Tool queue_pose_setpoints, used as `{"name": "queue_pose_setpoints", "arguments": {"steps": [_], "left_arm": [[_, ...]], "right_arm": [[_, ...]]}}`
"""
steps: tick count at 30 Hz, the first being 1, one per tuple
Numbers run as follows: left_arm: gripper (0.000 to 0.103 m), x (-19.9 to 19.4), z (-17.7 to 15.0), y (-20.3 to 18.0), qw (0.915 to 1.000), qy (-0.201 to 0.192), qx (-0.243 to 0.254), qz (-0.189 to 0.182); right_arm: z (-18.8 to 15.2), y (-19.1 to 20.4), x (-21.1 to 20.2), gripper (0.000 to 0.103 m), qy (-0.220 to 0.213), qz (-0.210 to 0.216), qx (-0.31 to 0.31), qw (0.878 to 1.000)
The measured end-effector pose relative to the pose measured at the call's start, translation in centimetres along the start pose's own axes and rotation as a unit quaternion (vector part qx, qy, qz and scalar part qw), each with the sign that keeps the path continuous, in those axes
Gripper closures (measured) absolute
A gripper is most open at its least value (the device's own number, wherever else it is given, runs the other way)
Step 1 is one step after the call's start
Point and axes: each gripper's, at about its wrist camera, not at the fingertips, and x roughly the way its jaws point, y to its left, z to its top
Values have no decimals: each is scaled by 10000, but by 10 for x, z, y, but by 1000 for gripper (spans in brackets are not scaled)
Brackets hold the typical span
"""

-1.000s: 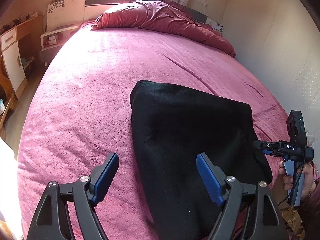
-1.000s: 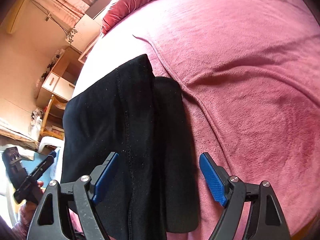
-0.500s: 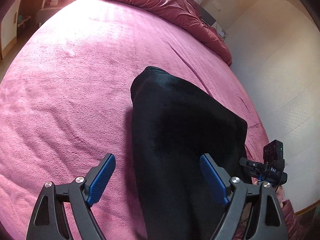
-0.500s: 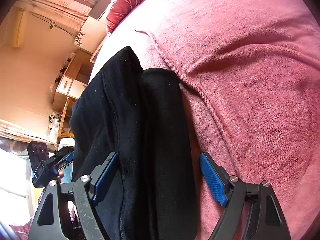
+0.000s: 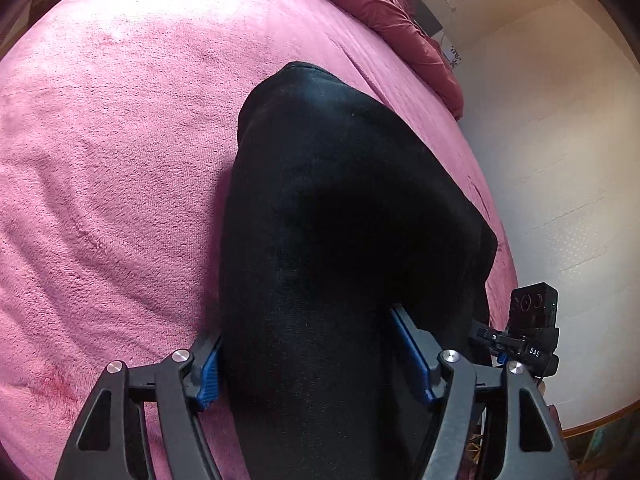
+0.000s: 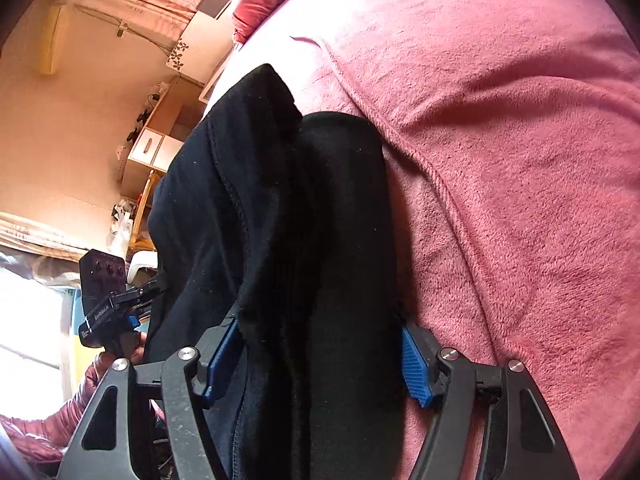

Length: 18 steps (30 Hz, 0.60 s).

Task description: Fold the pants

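The bed (image 5: 100,140), covered by a pink fleece blanket (image 6: 520,140), is the reference surface. A crumpled red duvet (image 5: 380,4) lies at its far end.

The black pants (image 5: 340,208) lie folded in a thick stack near the bed's near edge, their far corner pointing toward the duvet. In the right wrist view the stack shows at least two layers, an upper panel with a visible seam and a rolled lower layer resting on the blanket.

The left gripper (image 5: 310,350) straddles the near end of the stack, blue pads pressed against the fabric on both sides: it grasps the pants. The right gripper (image 6: 320,354) likewise clamps the stack's opposite near portion, jaws spread wide around the bulk.

Risk, judged: each grip spans thick, compressible layers. If a lift begins unevenly, inner layers could slide out and the fold could open. The fleece may also drag the lowest layer, shifting alignment.
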Motion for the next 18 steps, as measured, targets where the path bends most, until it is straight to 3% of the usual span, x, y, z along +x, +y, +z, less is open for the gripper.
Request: {"name": "queue_pose_setpoints", "arguments": {"steps": [3, 5, 8, 11, 14, 18], "left_arm": [[31, 4, -2, 1, 9999, 65, -57, -86], [32, 4, -5, 1, 10000, 17, -24, -68], [36, 3, -8, 1, 10000, -28, -36, -74], [47, -5, -16, 2, 10000, -45, 12, -69], [59, -14, -20, -4, 9997, -112, 231, -43], [64, -26, -26, -6, 9992, -212, 300, -171]], "right_arm": [[0, 11, 8, 17, 21, -124, -272, 9996], [-3, 27, 15, 14, 130, -452, -715, 9963], [-1, 33, 19, 12, 173, -608, -716, 9954], [0, 35, 17, 22, 176, -748, -710, 9945], [0, 48, 11, 39, 130, -898, -814, 9925], [-3, 69, 5, 51, 16, -1136, -1075, 9877]]}}
